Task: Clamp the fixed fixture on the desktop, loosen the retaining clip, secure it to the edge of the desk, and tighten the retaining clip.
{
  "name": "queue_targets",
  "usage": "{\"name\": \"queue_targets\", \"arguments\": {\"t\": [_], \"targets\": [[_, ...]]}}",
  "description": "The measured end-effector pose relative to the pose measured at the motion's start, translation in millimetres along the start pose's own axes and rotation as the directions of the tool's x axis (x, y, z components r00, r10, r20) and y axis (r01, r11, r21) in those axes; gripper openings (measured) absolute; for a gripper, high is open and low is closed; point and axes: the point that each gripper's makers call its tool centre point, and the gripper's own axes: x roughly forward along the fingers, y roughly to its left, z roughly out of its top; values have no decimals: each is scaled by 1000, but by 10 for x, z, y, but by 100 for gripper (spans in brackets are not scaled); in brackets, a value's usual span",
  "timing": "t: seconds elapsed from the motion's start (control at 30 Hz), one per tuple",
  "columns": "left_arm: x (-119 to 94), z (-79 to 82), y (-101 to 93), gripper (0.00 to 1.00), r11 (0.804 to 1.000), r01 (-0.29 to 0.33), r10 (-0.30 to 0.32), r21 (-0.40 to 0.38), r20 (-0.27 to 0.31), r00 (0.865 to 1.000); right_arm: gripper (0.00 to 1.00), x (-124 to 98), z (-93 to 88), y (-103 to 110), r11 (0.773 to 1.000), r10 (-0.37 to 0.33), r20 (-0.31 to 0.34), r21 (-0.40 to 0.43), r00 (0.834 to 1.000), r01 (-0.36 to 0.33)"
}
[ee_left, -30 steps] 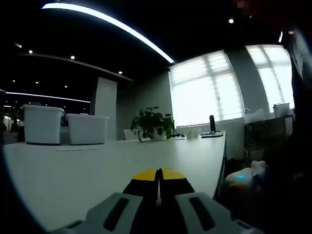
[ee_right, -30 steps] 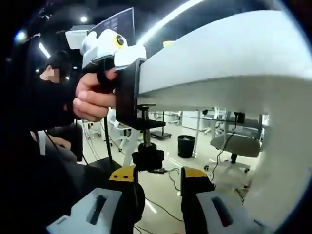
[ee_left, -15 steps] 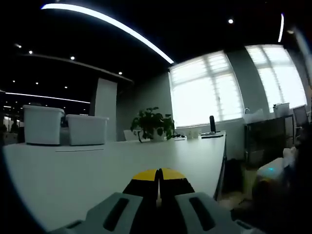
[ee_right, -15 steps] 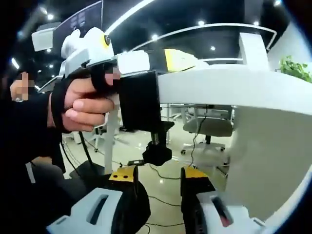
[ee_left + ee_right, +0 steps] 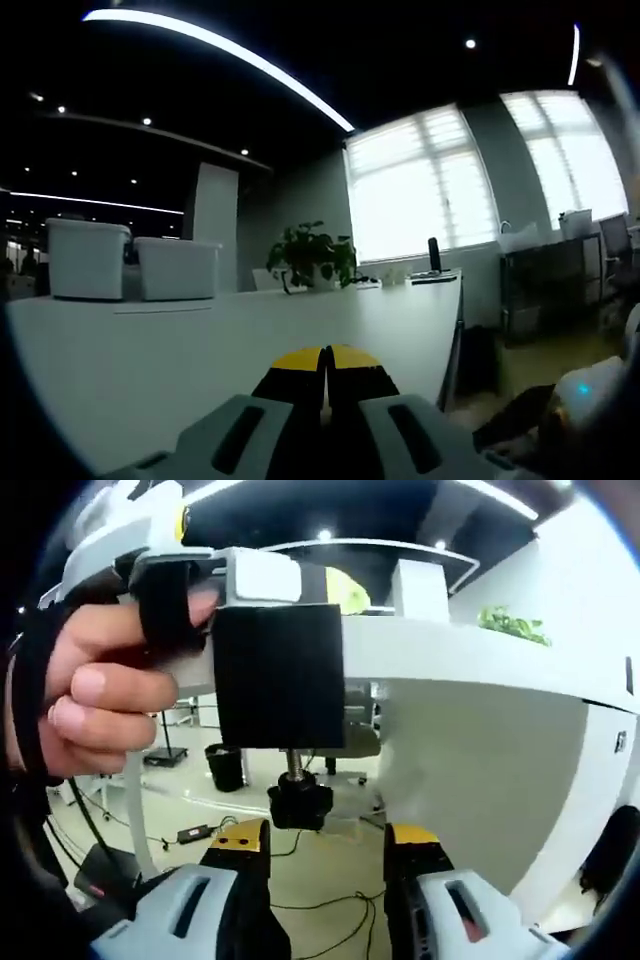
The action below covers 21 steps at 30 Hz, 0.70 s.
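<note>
1. Two grippers at work. Nearest in the right gripper view, the right gripper stands with jaws parted, gripping nothing, aimed up at the black screw knob just above the gap — placed, I judge, to turn it.
2. That knob hangs on a threaded rod below the black clamp fixture, which sits hooked over the edge of the white desk; the task's piece is already at the desk edge.
3. Gloved hand holds the other gripper beside the fixture, apparently steadying it while the screw is worked.
4. Left gripper view: left gripper, yellow tips pressed together; whether they pinch the fixture cannot be told.
5. Beyond it, the desktop, two white bins, a potted plant, bright windows.
</note>
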Motion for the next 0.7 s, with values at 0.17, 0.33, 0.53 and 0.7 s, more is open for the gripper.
{"name": "queue_targets", "arguments": {"t": [0.17,0.33,0.53,0.7], "targets": [[9,1,12,2,1000,5,-5,7,6,1000,38,77,49,111,999,-9,7,-37,1000,10],[36,-15,34,2,1000,6,-6,4,2,1000,36,149,69,124,999,-26,4,-25,1000,27],[52,-21,36,2,1000,9,-9,6,3,1000,24,162,47,72,997,-61,-14,-47,998,60],[32,-33,8,1,1000,10,-10,-2,-3,1000,21,163,35,113,999,33,-32,25,999,-33]]}}
